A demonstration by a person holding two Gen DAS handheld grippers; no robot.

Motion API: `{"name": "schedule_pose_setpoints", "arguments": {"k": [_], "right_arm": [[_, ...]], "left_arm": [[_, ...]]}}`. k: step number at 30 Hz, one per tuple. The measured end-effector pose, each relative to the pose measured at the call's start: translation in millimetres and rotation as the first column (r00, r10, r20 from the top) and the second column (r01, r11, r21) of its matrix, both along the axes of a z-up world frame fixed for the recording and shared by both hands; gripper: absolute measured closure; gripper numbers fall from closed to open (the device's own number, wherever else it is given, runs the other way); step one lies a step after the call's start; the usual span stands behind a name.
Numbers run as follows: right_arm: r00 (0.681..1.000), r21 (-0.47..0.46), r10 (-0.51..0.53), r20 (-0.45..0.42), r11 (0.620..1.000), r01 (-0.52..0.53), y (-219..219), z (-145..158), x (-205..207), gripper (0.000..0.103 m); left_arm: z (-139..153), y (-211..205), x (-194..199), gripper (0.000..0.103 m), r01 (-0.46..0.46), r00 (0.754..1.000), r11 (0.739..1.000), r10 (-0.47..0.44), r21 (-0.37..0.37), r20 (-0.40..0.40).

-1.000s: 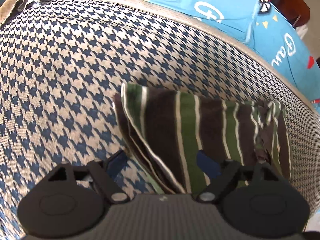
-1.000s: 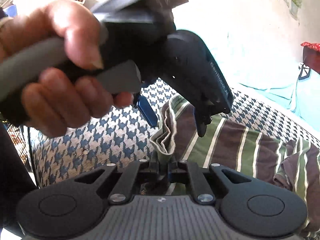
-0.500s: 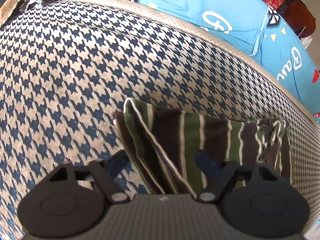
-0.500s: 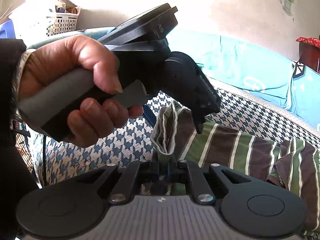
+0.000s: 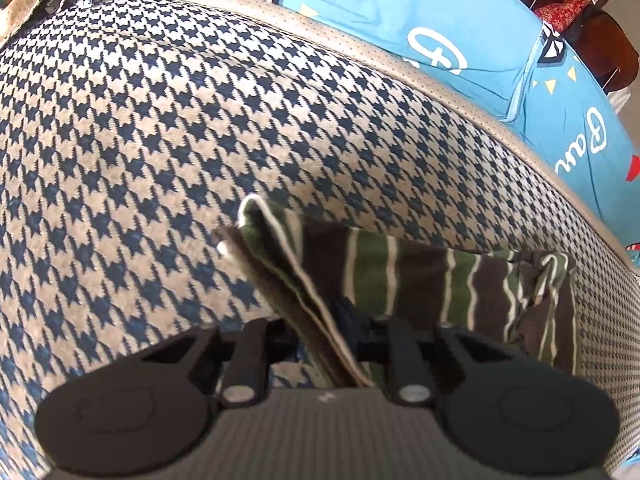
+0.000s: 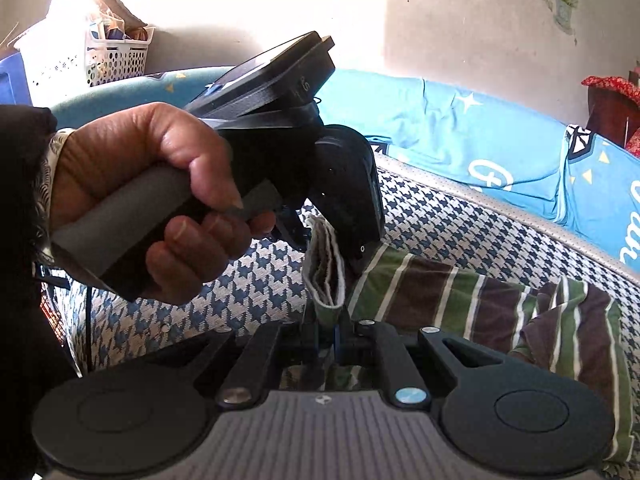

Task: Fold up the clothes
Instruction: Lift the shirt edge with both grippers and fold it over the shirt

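Note:
A brown, green and white striped garment [image 5: 420,276] lies partly folded on a navy-and-beige houndstooth surface [image 5: 160,140]. My left gripper [image 5: 332,340] has closed on the garment's near hem edge, which runs up between its fingers. My right gripper [image 6: 326,340] is shut on the same hem edge a little further along and lifts it into a standing fold [image 6: 326,272]. The rest of the striped garment [image 6: 500,308] trails to the right, bunched at its far end. The left gripper and the hand holding it [image 6: 160,200] fill the left of the right wrist view.
Blue printed bedding [image 5: 440,28] lies beyond the beige border of the houndstooth surface [image 5: 400,64]. A white plastic basket [image 6: 116,56] stands at the back left by the wall. Dark red furniture [image 6: 612,104] stands at the far right.
My left gripper has closed from open onto the garment's hem. Both grippers have risen, lifting the hem edge off the surface.

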State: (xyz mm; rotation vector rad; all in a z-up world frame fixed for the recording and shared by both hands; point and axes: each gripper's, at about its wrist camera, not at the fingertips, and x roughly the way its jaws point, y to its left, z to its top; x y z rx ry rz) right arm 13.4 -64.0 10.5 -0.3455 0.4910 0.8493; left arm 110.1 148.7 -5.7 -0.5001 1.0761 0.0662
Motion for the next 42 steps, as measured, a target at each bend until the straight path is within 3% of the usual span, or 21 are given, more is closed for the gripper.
{"name": "schedule_pose_setpoints", "arguments": {"k": [9,21,37,42], "right_arm": [[0.998,0.017,-0.053,0.042,0.998,0.052,-12.2,10.0,6.2,0.094],[0.98,0.053,-0.159,0.12,0.987,0.154,-57.2,26.3,9.7,0.094],[0.931,0.065,-0.344,0.122,0.939,0.339,-123.4,28.4,31.6,0.094],[0.909,0.067,-0.412,0.065,0.911,0.408,-141.3,25.2,42.5,0.094]], "left_arm": [[20.3,-35.2,12.9,0.091,0.005,0.995,1.0,-0.003,-0.019,0.102],[72.4,-101.8,8.1,0.091,0.124,0.965,0.992,-0.123,0.009,0.233],[75.7,-183.3,33.8,0.091,0.247,0.935,0.969,-0.241,0.011,0.26],[68.2,-205.4,45.9,0.091,0.288,0.927,0.958,-0.281,0.008,0.247]]}}
